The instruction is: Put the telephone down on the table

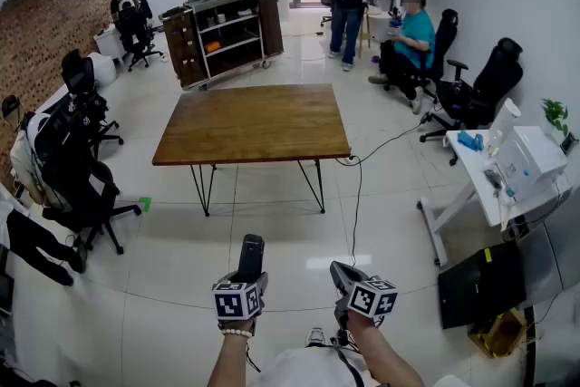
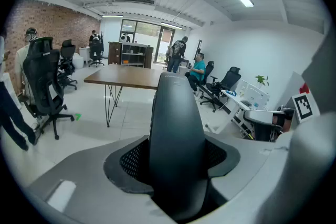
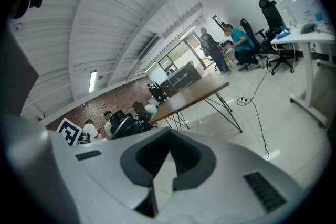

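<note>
The black telephone handset stands upright between the jaws of my left gripper, which is shut on its lower part. In the left gripper view the handset fills the middle and rises above the pads. My right gripper is beside it on the right, shut with nothing in it; its dark pads meet in the right gripper view. The brown wooden table stands on thin black legs some way ahead across the white floor, with a bare top, and shows as the table and the table in the gripper views.
Black office chairs stand to the left. A white desk with equipment is on the right, and a cable runs across the floor by the table. A dark shelf cart and several people are at the back.
</note>
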`<act>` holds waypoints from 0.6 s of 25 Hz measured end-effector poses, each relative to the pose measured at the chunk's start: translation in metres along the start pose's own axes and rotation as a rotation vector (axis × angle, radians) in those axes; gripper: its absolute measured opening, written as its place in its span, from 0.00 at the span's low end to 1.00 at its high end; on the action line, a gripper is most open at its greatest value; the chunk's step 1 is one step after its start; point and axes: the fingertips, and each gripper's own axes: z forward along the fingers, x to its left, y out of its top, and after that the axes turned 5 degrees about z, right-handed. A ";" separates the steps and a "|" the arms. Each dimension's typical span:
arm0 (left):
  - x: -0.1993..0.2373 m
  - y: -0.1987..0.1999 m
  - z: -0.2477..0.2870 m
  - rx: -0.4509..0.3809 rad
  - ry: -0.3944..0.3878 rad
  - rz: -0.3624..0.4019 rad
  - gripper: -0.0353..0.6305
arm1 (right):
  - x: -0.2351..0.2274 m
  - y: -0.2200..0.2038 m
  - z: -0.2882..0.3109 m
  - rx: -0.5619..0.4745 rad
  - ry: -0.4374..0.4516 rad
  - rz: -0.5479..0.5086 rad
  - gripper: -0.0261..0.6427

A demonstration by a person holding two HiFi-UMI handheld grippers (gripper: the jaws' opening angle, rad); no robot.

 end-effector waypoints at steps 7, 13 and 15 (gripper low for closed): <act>-0.019 0.012 0.026 -0.002 0.010 -0.005 0.47 | -0.036 0.019 0.003 0.007 -0.001 0.005 0.04; -0.029 0.013 0.040 0.014 0.001 -0.019 0.47 | -0.053 0.018 0.012 0.036 -0.005 0.027 0.04; -0.029 0.015 0.047 0.017 0.001 -0.026 0.47 | -0.056 0.018 0.018 0.045 -0.004 0.028 0.04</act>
